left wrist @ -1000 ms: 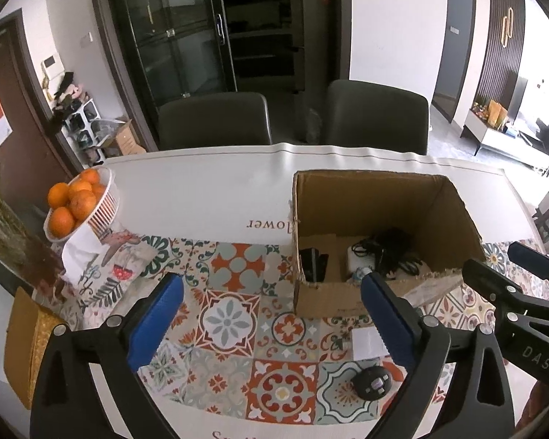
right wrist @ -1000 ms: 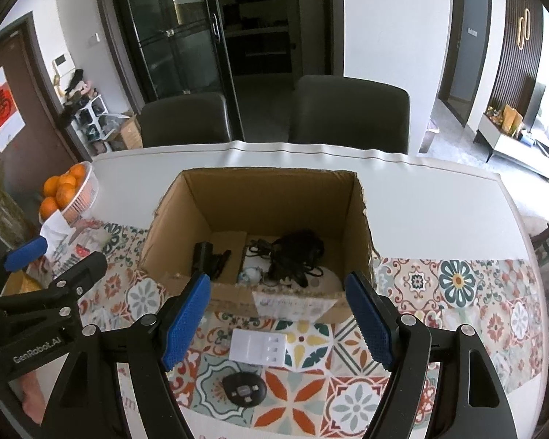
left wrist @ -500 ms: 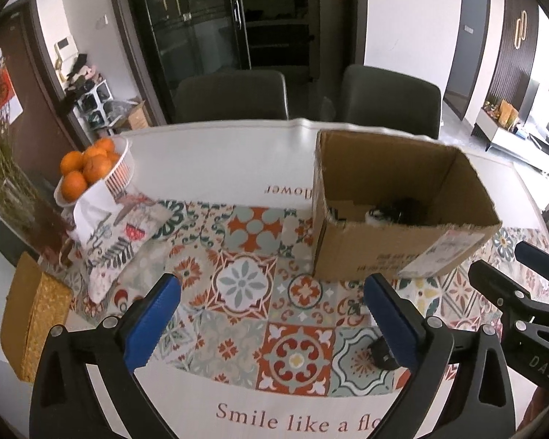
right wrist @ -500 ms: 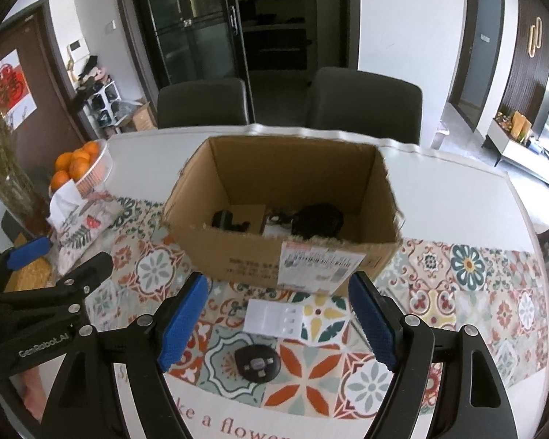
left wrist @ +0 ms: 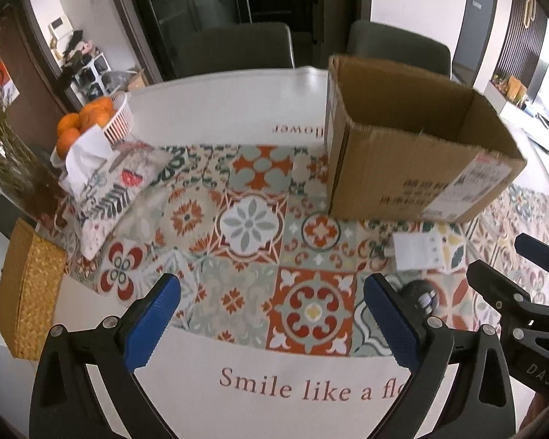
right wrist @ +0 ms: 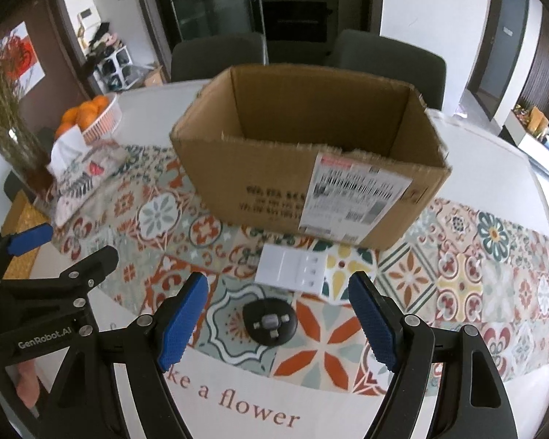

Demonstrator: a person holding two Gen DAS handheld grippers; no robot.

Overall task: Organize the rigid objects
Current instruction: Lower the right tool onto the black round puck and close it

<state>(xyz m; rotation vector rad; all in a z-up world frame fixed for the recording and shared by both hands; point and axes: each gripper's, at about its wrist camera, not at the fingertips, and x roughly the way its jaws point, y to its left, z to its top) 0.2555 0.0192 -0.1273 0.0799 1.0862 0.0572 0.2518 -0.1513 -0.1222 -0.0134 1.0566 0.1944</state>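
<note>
A brown cardboard box (right wrist: 311, 168), a white switch plate (right wrist: 292, 269) and a black round plug (right wrist: 271, 322) sit on orange-and-teal floral tile-patterned cloth (right wrist: 457, 274).

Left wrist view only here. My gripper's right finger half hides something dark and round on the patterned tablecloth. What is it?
Observer: A black round plastic adapter, lying flat with its metal prongs facing up.
Operator: Is the right gripper on it?
Observer: No; the right gripper hangs open over it. Its jaws have just been opening, and nothing is pinched between them.
Operator: The white thing beyond?
Observer: A white rectangular plastic panel with small holes at one end.
</note>
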